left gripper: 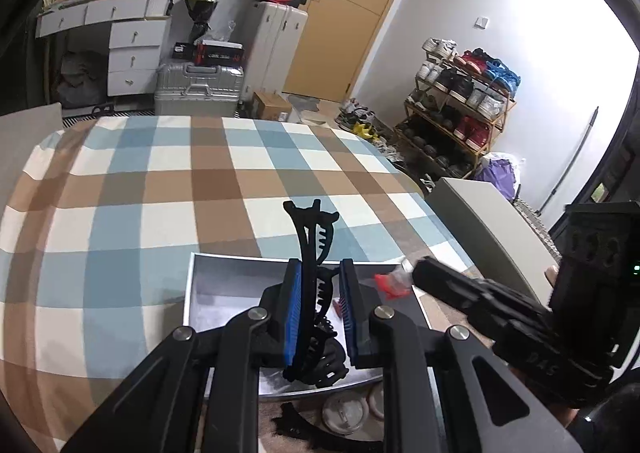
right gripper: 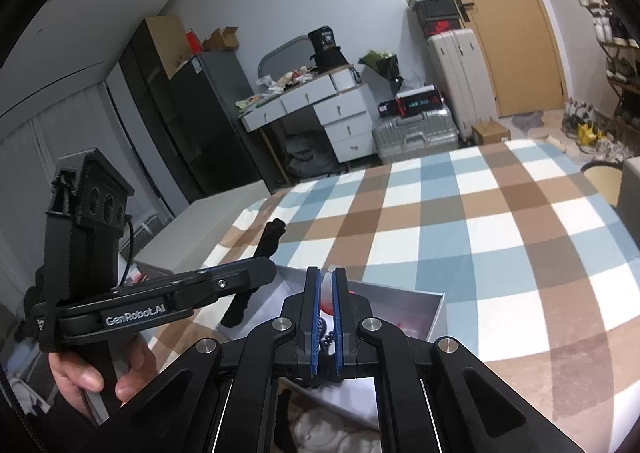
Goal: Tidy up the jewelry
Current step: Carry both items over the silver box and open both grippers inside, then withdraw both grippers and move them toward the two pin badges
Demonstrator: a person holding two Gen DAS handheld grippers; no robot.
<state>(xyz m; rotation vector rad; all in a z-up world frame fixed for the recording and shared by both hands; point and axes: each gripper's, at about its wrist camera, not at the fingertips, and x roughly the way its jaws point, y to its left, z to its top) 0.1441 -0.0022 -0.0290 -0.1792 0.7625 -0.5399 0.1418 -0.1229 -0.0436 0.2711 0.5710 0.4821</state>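
The left wrist view alone shows a shoe rack [left gripper: 460,109] well beyond the grey tray [left gripper: 224,285] on its right, while the right wrist view alone shows a dark fridge [right gripper: 208,121] far behind the tray on its left and a person's hand [right gripper: 100,369] wrapped round the left gripper's handle. Both views share the checked cloth [left gripper: 160,181] on which the tray lies. The left gripper [left gripper: 318,313] is closed as far as its load allows, its blue pads pinching a black hair claw [left gripper: 310,253] that stands upright above the tray, teeth facing right. The right gripper [right gripper: 326,317] is clamped nearly flat over the tray's near edge on a small clear packet [right gripper: 329,285] with something red inside (its contents are too blurred to name), a short string of dark beads [right gripper: 325,335] hanging between the pads. A second red packet [left gripper: 392,283] lies in the tray's far right corner. The left gripper's side reads "GenRobot.AI"; the right gripper's body carries raised letters too faint to read.
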